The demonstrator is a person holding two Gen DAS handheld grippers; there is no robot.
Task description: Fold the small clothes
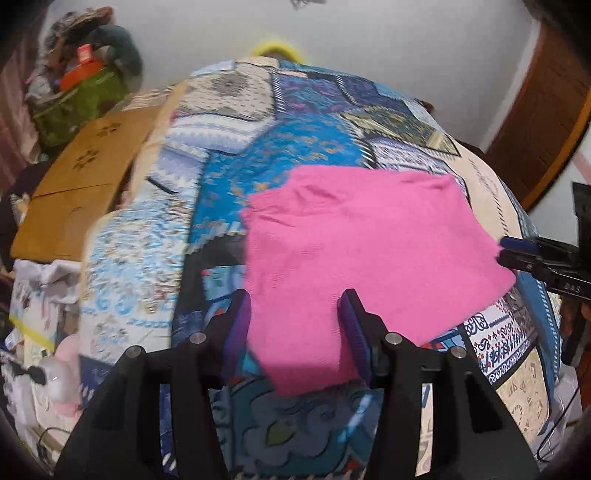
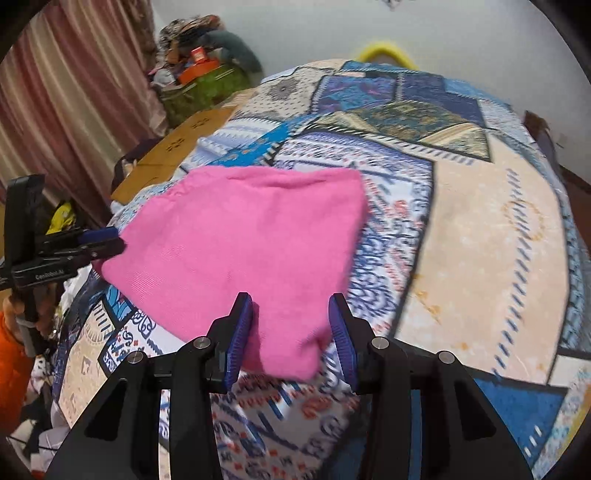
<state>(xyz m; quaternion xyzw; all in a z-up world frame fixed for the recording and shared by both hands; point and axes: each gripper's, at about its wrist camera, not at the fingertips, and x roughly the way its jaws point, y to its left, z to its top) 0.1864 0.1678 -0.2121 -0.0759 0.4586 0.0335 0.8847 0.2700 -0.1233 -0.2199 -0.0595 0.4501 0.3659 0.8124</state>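
Pale wall [image 2: 295, 33], striped pink curtain [image 2: 70, 96], brown wooden door [image 1: 546, 103], patchwork bedspread [image 2: 480, 229], cardboard box [image 1: 74, 184].

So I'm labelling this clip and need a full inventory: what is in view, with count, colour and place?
pink garment: one, pink, flat on the bedspread, near corners between each gripper's jaws
bedspread: one, blue, white and beige patchwork print, covering the bed
cardboard box: one, brown, beside the bed's left edge
clutter pile: one heap, mixed colours, far left corner
curtain: one, pink striped, left wall
yellow object: one, behind the bed's far end
door: one, brown wood, right
left gripper: black, blue pads, jaws apart
right gripper: same, jaws apart
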